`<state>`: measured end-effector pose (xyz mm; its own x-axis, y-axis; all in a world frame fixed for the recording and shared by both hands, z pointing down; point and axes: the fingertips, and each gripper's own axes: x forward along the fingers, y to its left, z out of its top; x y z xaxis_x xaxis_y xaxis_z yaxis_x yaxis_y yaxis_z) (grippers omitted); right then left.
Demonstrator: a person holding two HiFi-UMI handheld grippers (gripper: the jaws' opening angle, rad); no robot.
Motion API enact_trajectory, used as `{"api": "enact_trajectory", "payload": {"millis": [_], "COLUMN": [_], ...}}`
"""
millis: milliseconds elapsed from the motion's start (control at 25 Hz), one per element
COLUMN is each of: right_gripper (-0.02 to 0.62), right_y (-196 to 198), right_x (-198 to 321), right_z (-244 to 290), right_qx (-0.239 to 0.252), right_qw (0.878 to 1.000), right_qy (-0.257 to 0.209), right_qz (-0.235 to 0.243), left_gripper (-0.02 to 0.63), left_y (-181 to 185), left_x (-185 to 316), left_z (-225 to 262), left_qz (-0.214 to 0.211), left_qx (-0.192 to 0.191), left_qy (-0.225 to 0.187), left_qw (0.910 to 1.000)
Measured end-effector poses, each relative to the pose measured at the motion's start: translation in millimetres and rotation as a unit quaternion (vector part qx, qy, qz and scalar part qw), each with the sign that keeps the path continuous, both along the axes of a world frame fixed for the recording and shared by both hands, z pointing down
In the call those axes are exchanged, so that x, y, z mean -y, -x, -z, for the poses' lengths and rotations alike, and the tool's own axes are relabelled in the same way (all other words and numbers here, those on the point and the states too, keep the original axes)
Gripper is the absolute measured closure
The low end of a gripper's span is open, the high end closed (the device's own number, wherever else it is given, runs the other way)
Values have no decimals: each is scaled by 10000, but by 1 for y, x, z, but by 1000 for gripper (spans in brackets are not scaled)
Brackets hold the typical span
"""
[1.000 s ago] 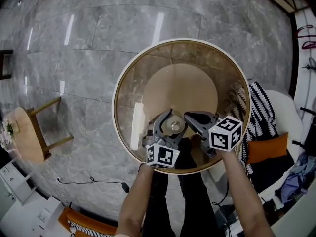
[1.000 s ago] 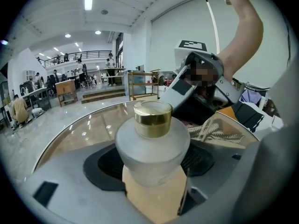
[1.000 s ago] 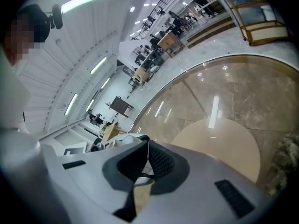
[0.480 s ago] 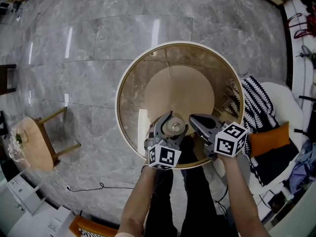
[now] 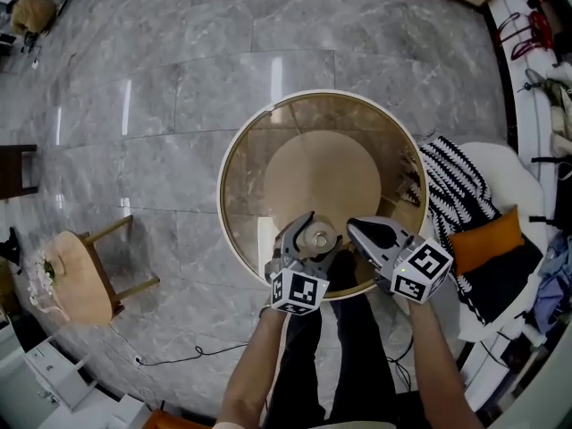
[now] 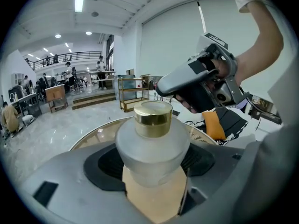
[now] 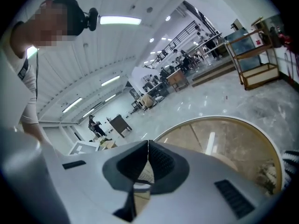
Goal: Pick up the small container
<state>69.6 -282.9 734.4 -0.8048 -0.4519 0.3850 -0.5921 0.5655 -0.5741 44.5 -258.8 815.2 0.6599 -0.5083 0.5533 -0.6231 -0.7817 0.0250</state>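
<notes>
Centrally, the small container [image 6: 152, 141], a frosted jar with a gold cap [image 6: 153, 114], is shown clasped between the black pads of the left gripper [image 5: 315, 232]. It is held over the near part of the round glass table [image 5: 222, 181]; whether its base rests on the glass cannot be told. The only print seen is the black-and-white square marker pattern on each gripper's cube.

The right gripper [image 7: 148, 158] is held just beside the left one, over the same near edge. Its jaws are pressed together at the tips, with nothing between them. In the left gripper view it is seen just beyond the jar, gripped by a gloved hand [image 6: 217, 71].

Around the table, a grey marble floor [image 5: 161, 79] is seen. A wooden stool [image 5: 76, 275] stands well apart at the left, with a black cable [image 5: 179, 354] on the floor near it. At the right, a black-and-white patterned cloth [image 5: 451, 195] and an orange cushion [image 5: 487, 239] lie on a white seat [image 5: 500, 181].
</notes>
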Motion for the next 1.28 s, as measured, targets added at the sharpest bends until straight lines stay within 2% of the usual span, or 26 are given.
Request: {"api": "enact_trajectory", "payload": {"millis": [240, 480, 720, 800, 880, 1080, 1280], "right_gripper": [526, 526, 526, 526, 526, 526, 528], "right_y": [16, 25, 24, 27, 28, 23, 27], "right_x": [-19, -36, -54, -61, -66, -75, -81], "right_z": [46, 82, 116, 128, 138, 164, 192], "right_qx": [-189, -307, -612, -643, -695, -729, -848], "right_qw": [9980, 9968, 9938, 9932, 9923, 9909, 9873], "right_qy": [-502, -697, -885, -936, -1006, -1131, -1324], "right_qz": [329, 246, 269, 263, 216, -13, -216], "left_gripper": [290, 287, 287, 287, 287, 287, 287], "left_y": [-4, -5, -12, -11, -11, -15, -10], "left_x": [-14, -26, -46, -52, -56, -66, -70], "left_z": [40, 76, 119, 134, 148, 175, 203], "left_qz": [-240, -575, -865, -880, -878, -1019, -981], "left_qx": [-71, 31, -77, -219, -337, -348, -410], "left_qy": [-74, -145, -200, -147, -134, -226, -330], "left_qw": [9997, 9982, 9960, 9958, 9955, 9939, 9938]}}
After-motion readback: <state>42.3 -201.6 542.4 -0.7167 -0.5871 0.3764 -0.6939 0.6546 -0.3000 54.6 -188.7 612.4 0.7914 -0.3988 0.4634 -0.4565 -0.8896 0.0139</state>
